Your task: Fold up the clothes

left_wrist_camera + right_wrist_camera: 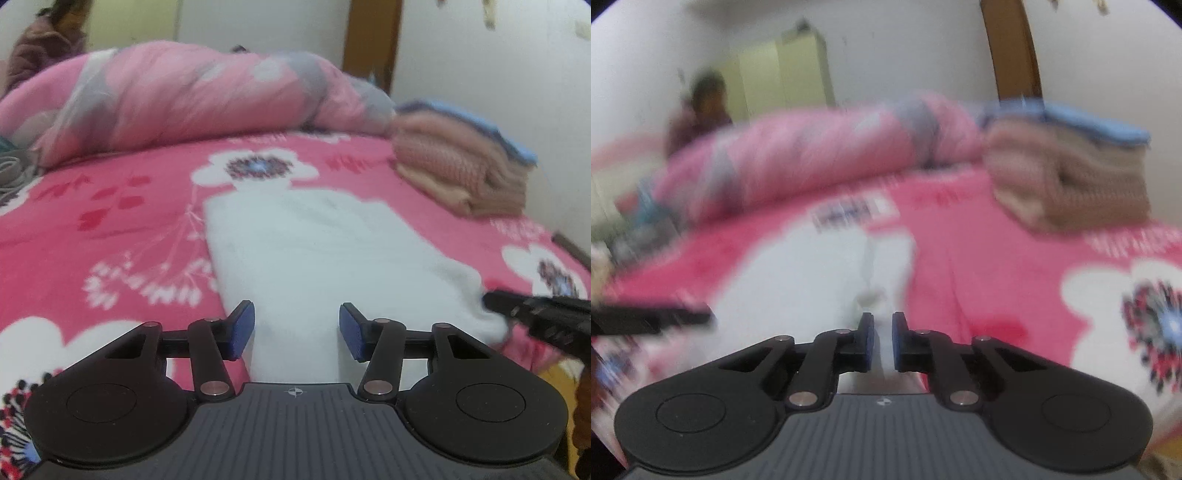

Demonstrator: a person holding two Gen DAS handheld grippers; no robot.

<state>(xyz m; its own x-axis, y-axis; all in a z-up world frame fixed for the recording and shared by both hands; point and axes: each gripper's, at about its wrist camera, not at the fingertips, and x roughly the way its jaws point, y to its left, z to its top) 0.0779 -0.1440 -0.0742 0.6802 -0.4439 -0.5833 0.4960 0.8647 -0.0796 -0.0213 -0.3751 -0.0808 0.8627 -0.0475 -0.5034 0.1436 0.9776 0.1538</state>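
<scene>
A white, soft, partly folded garment (314, 251) is spread in the centre of the left wrist view on a pink flowered bedspread (110, 206), a stack of folded knitwear (461, 170) lying at the upper right. The left hand-held gripper (297, 330) is held half open above the near hem, nothing pinched. The right hand-held gripper (882, 341) is seen almost closed over white cloth; whether the cloth is clamped cannot be told. A fold is judged in hand; next, both near corners must be gripped.
</scene>
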